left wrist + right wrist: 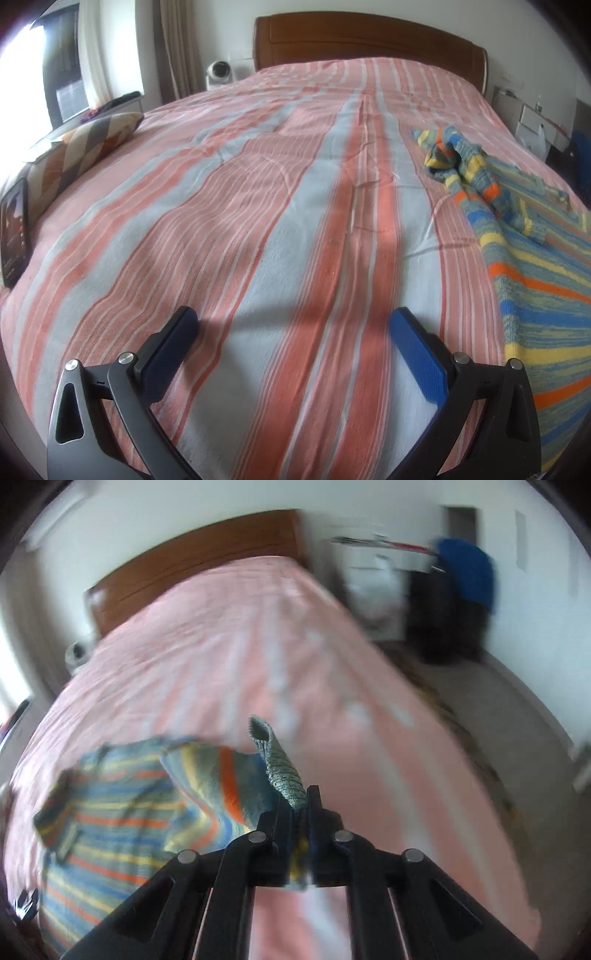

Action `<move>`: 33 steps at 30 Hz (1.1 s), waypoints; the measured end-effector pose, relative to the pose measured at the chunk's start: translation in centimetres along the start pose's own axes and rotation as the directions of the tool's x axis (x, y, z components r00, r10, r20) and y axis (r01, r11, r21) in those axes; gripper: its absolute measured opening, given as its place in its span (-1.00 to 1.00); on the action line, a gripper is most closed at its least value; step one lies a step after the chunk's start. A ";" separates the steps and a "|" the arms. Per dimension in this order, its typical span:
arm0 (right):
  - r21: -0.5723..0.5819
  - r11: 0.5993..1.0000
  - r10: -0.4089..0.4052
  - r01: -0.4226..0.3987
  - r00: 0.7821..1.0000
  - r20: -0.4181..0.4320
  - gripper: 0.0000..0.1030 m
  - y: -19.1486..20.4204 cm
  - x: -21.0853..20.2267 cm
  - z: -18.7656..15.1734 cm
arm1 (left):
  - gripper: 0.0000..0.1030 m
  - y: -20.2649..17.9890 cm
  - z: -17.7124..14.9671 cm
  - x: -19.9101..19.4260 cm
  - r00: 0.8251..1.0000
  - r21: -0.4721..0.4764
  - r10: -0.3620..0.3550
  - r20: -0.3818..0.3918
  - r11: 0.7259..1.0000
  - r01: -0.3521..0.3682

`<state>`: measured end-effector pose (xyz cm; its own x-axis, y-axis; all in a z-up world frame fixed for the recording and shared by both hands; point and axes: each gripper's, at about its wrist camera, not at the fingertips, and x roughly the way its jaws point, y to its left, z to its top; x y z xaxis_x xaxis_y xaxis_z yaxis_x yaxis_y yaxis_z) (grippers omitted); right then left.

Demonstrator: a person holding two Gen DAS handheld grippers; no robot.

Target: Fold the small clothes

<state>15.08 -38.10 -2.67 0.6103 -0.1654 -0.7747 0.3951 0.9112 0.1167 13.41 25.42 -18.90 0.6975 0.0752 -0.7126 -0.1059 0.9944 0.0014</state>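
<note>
A small striped knit sweater [535,266] in blue, yellow and orange lies on the right side of the bed, one sleeve [454,155] bunched up toward the headboard. My left gripper [295,321] hangs open low over the bare bedspread, left of the sweater, with nothing between its blue pads [417,350]. In the blurred right wrist view my right gripper [299,805] is shut on the sweater's sleeve [277,764]; the grey-green cuff sticks up past the fingertips. The sweater's body [110,823] spreads out to the left of it.
The bed has a pink, red and pale blue striped cover [258,221] and a wooden headboard [369,40]. A patterned cushion [81,147] and a dark tablet [14,236] lie at the bed's left edge. A dark chair with blue cloth [465,572] stands right of the bed.
</note>
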 end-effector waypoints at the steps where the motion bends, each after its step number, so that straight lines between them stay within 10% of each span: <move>1: 0.034 0.999 0.009 -0.008 1.000 -0.020 -0.88 -1.2 0.3 -0.4 | 0.99 0.0 0.0 -0.1 1.000 0.000 0.004 0.004 1.000 -0.004; 11: 0.373 0.926 0.109 -0.050 0.984 -0.138 -0.92 -9.9 4.3 -7.0 | 0.99 -0.1 -0.2 0.1 1.000 -0.003 0.008 0.015 1.000 -0.008; 33: 0.232 0.973 0.041 -0.017 0.994 -0.101 -0.77 -10.5 -2.2 -7.4 | 0.99 -0.3 -0.2 0.2 1.000 0.001 0.014 0.021 1.000 -0.014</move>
<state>4.51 -44.47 -6.84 0.5536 -0.0885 -0.8280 0.5334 0.8013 0.2710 13.49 25.12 -19.18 0.7108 0.0905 -0.6976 -0.1151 0.9933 0.0116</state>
